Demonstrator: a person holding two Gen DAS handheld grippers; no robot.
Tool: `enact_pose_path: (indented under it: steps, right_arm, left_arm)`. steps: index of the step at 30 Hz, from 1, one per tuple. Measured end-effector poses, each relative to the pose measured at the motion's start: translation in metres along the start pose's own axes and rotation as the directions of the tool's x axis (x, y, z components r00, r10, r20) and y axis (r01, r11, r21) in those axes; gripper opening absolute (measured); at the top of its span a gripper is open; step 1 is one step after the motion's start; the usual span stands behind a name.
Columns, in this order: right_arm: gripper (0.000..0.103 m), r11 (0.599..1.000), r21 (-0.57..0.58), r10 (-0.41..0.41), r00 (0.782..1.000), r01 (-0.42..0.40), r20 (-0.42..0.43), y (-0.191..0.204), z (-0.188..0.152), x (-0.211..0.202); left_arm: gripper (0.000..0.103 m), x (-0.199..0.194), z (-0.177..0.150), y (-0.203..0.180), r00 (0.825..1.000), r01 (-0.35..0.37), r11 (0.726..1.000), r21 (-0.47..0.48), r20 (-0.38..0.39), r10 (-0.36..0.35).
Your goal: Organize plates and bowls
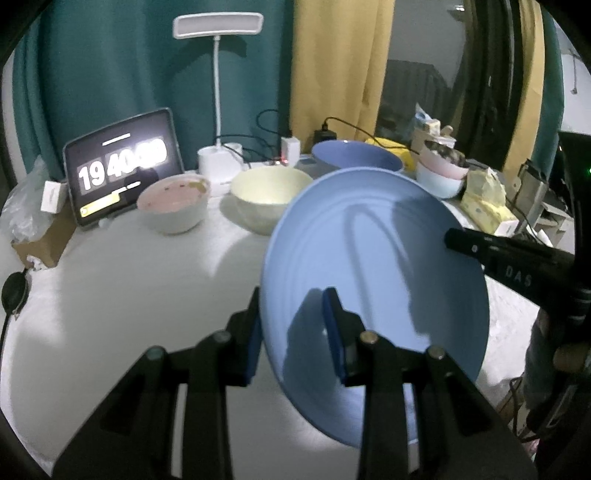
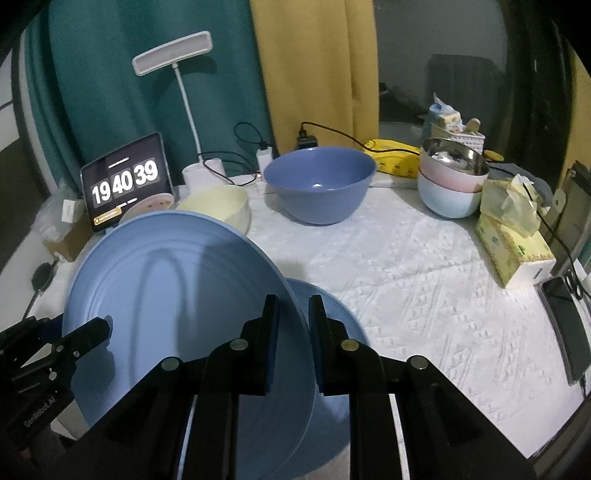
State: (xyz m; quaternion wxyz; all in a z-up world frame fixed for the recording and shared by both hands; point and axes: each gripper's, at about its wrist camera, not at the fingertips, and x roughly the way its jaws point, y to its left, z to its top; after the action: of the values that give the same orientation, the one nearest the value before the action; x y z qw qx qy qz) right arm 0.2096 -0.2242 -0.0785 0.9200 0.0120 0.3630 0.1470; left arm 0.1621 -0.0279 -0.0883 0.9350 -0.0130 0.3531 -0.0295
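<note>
- Plate first: a round light-blue plate with ridged rings (image 1: 373, 280) hangs tilted above the white textured tablecloth (image 2: 424, 280), carried between my two tongs.
- My left gripper (image 1: 295, 332) is nearly closed, its blue pads pinching the plate's near-left rim, one pad on each face.
- My right gripper (image 2: 293, 339) is closed narrower still on the opposite rim, one finger on each side of the edge.
- A second light-blue plate (image 2: 332, 332) lies flat on the cloth under the right-hand edge of the raised one.
- Behind, a deep blue bowl (image 2: 319, 184) stands upright near the table's back.
- A cream bowl (image 1: 271, 195) sits left of it, and a soiled pink-lined bowl (image 1: 173, 206) further left, just in front of a tablet showing a clock (image 1: 122, 166).
- At the right, a steel bowl tops a stack of pink and pale-blue bowls (image 2: 452, 177), beside a yellow tissue box (image 2: 513, 251).
- A white desk lamp (image 1: 218, 26) rises against the teal curtain (image 1: 110, 66).
</note>
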Motion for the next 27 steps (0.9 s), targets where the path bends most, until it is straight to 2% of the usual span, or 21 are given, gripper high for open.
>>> enact_pose_path:
  steps: [10, 27]
  right_arm:
    - [0.018, 0.999, 0.037, -0.012, 1.000, 0.012, -0.005, -0.028, -0.001, 0.005]
    - [0.018, 0.998, 0.059, -0.022, 0.998, 0.026, -0.060, -0.050, -0.009, 0.033]
  left_arm:
    - [0.031, 0.019, 0.009, -0.025, 1.000, 0.012, 0.999, 0.039, -0.025, -0.011]
    - [0.031, 0.056, 0.008, -0.039, 0.997, 0.000, 0.997, 0.072, -0.078, 0.005]
